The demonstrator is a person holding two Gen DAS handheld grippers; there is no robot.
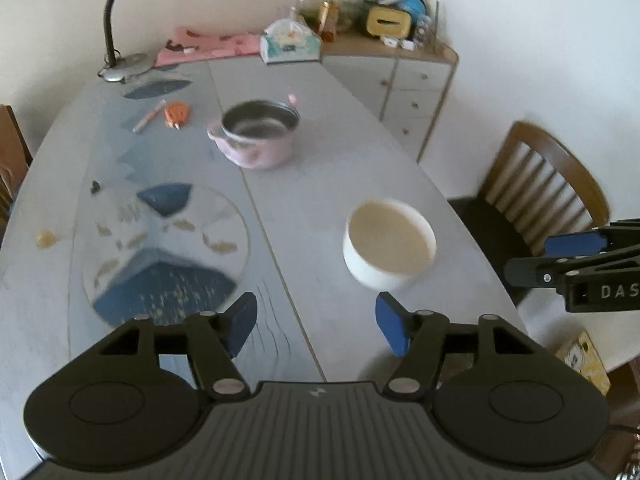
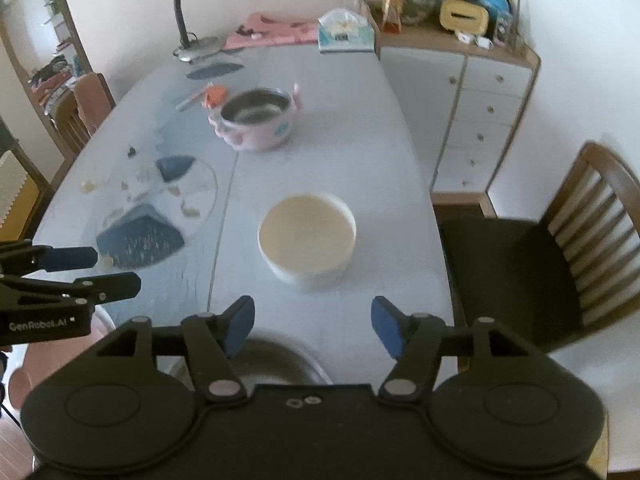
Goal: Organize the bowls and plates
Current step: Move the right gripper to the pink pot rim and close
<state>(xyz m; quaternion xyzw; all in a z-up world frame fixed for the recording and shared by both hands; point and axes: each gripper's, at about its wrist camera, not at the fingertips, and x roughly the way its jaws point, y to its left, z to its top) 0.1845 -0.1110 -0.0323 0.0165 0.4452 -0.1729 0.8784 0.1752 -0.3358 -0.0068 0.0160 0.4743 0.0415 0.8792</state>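
Observation:
A white bowl stands on the grey table, just ahead of my open, empty left gripper. It also shows in the right wrist view, ahead of my open, empty right gripper. A pink bowl with a metal inside stands farther back. A blue-and-white patterned plate lies left of the white bowl. A metal bowl sits under the right gripper. The right gripper shows at the left wrist view's right edge. The left gripper shows at the right wrist view's left edge.
A desk lamp stands at the table's far left. A pen and an orange object lie behind the plate. A tissue pack is at the back. A cabinet and a wooden chair stand to the right.

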